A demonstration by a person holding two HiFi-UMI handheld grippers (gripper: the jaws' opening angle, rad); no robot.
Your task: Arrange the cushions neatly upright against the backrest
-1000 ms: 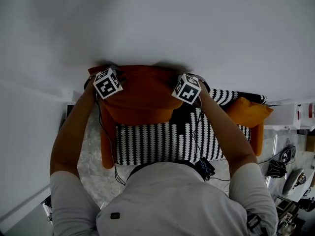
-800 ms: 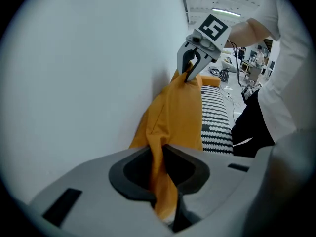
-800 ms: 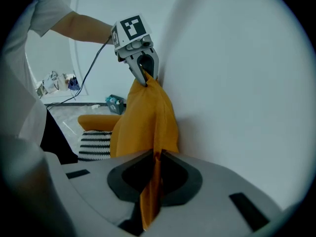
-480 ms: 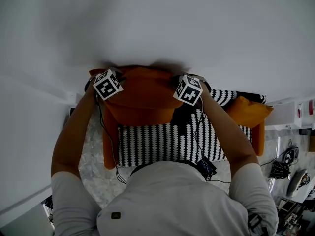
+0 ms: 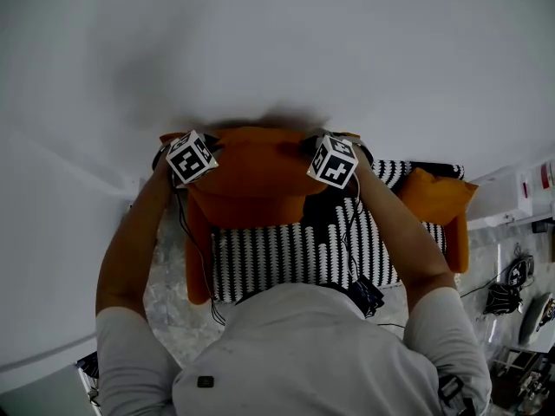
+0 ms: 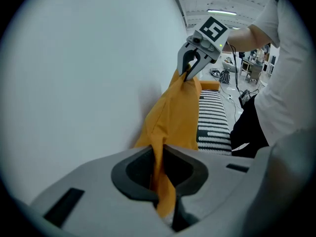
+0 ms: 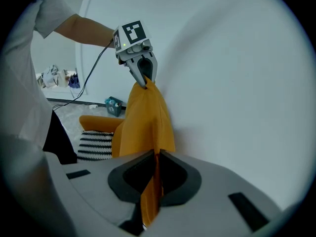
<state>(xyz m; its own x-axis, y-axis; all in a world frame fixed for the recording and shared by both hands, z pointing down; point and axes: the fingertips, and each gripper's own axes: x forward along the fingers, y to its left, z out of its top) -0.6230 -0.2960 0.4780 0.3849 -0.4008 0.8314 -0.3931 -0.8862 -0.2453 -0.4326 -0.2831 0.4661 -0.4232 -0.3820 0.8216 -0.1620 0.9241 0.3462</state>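
Wall (image 5: 277,42) behind, sofa (image 5: 286,254) below with striped seat. Orange cushion (image 5: 251,176) hangs clear of seat, top edge near wall, pinched at 2 upper corners. 2nd cushion (image 5: 436,196) lies at sofa's right end. Left gripper (image 6: 163,184): jaws just been closing, now nearly together on corner fabric. Right gripper (image 7: 154,181): jaws clamped tight on other corner. To do well: keep both corners level, set bottom edge on seat first, lean back flat on backrest, release only once cushion stands alone.

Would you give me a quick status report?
Left hand-held gripper just closing, right hand-held gripper shut, each on an orange cushion corner. Cushion hangs by wall, above sofa. Nothing blocking.
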